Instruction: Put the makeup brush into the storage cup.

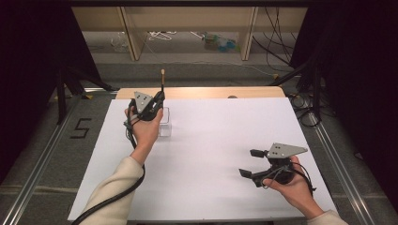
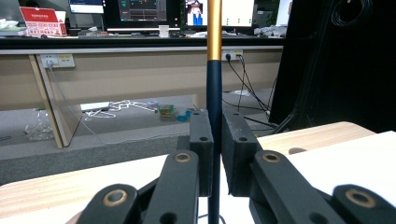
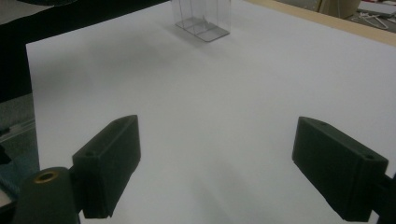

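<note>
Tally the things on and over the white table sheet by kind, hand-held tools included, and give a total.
Tools: 2, the left tool and the right tool
Slim dark stick with a gold upper part: 1, clamped upright in the left tool
Clear plastic holder: 1, standing on the sheet
Total: 4

A lab or office test space: monitors [image 2: 140, 11] line a long desk [image 2: 140, 44], loose cables [image 1: 277, 33] trail over the floor, and black curtains [image 1: 356, 70] flank the white-covered tabletop [image 1: 211, 154].
</note>
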### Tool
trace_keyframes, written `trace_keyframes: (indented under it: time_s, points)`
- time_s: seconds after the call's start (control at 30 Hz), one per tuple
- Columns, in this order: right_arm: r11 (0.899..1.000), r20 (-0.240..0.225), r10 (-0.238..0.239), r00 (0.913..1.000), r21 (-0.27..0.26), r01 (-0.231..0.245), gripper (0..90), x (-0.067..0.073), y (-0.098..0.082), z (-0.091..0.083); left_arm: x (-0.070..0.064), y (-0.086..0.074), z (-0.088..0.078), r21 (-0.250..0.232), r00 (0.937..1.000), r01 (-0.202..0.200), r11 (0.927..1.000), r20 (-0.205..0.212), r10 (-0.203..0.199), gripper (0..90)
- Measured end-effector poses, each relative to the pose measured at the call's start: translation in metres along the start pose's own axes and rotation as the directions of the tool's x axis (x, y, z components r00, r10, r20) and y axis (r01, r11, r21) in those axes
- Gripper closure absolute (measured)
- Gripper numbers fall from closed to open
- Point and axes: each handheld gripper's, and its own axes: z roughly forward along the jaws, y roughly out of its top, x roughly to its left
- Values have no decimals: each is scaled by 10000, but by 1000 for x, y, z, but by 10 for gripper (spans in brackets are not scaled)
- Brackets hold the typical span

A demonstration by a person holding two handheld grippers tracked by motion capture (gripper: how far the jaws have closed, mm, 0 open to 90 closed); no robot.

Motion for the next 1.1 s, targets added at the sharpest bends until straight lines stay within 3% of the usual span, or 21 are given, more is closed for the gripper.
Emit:
trace_keyframes:
  time_s: [1.1]
  points:
    - [10000,8,53,10000,40,-53,161,0,0,0,1,-5,5,162,10000,-80,9998,2,80,832]
